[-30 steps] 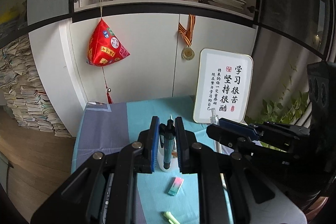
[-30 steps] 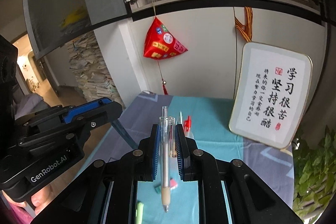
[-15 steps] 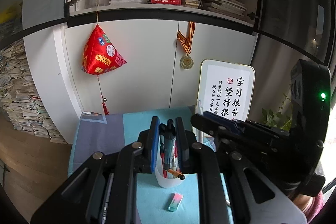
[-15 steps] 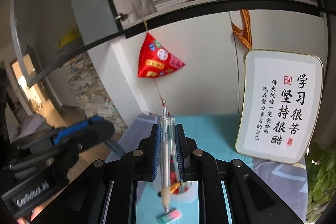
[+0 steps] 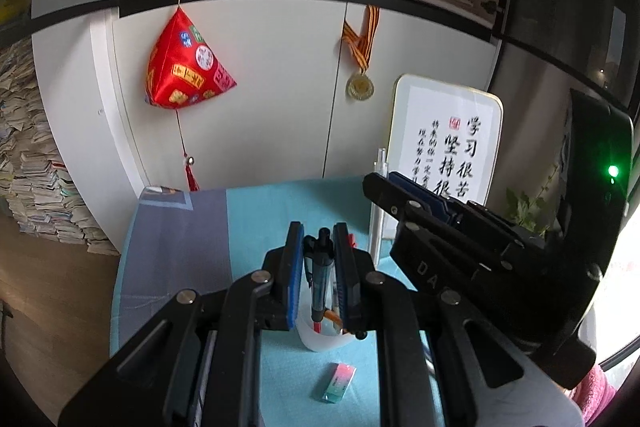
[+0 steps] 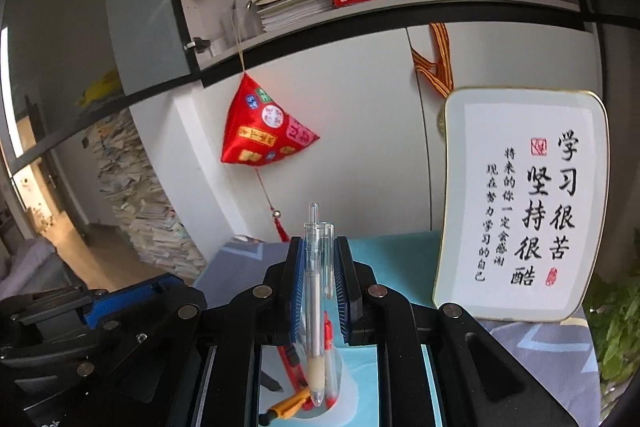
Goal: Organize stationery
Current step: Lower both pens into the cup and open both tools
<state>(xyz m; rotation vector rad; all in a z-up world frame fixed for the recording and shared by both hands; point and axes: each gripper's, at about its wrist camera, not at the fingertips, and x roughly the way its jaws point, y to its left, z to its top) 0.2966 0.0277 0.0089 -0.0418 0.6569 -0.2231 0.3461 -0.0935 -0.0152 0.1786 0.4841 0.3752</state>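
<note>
The clear plastic click pen with a cream rubber grip stands upright, pinched between the blue-padded jaws of the right gripper, its tip dipping into the mouth of the translucent white pen cup on the tabletop. A red pen and an orange-barrelled pen already lean inside that cup. The left gripper is likewise pressed onto a dark teal pen with a black clip, held upright just above the same cup. In front of the cup lies a small pink-and-green eraser on the teal cloth. Behind, a white gold-rimmed plaque leans on the cabinet, brushed with the large characters "学习很苦 坚持很酷" beside smaller lines I cannot fully read. A red pyramid-shaped fabric charm hangs from the shelf, and a gold medal on a striped ribbon hangs nearby. The left gripper's body bears "DA".
</note>
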